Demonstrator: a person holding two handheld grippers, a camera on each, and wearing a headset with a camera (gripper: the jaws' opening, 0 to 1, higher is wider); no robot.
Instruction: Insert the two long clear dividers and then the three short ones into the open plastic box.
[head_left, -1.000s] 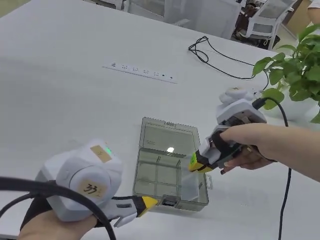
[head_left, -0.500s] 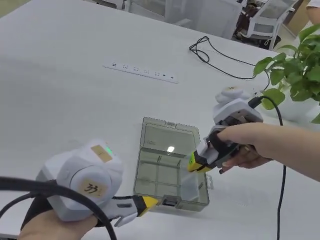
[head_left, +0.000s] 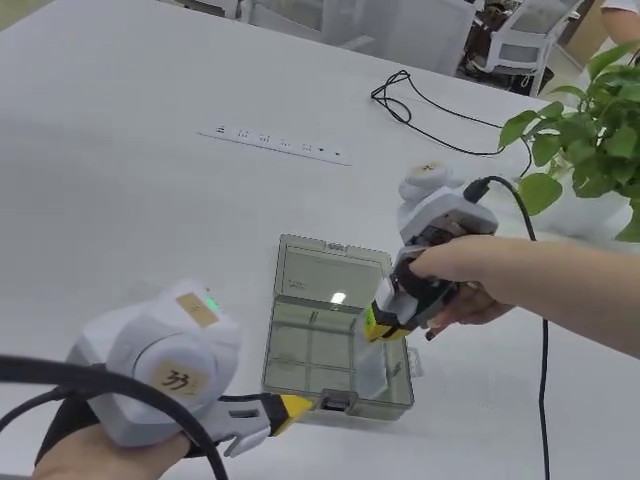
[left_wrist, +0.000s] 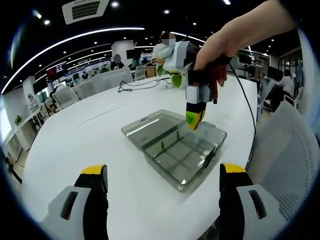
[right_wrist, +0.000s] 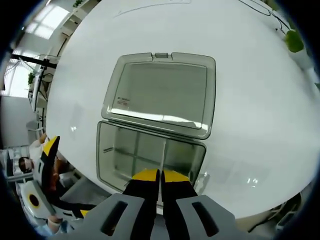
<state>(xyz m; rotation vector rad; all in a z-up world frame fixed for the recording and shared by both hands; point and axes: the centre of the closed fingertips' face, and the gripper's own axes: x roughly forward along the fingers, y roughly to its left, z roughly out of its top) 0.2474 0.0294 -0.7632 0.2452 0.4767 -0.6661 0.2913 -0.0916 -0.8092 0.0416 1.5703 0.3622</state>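
The open clear plastic box (head_left: 300, 345) lies on the white table, its lid (head_left: 330, 268) flat on the far side. Clear dividers stand inside and form a grid. My right gripper (head_left: 378, 326) hangs over the box's right part, shut on a clear divider (head_left: 372, 368) that reaches down into the box. In the right gripper view the shut gripper (right_wrist: 160, 176) points down at the box (right_wrist: 120, 150), the divider (right_wrist: 163, 152) seen edge-on. My left gripper (head_left: 275, 415) is open at the box's near edge. The left gripper view shows the box (left_wrist: 165, 150) and the right gripper (left_wrist: 192, 120).
A white power strip (head_left: 272, 144) lies farther back on the table, and a black cable (head_left: 430, 110) loops behind it. A potted plant (head_left: 585, 130) stands at the right. Office chairs and people are beyond the table's far edge.
The head camera has shifted slightly. My right gripper has edged a little left over the box with the divider. The left gripper stays where it was.
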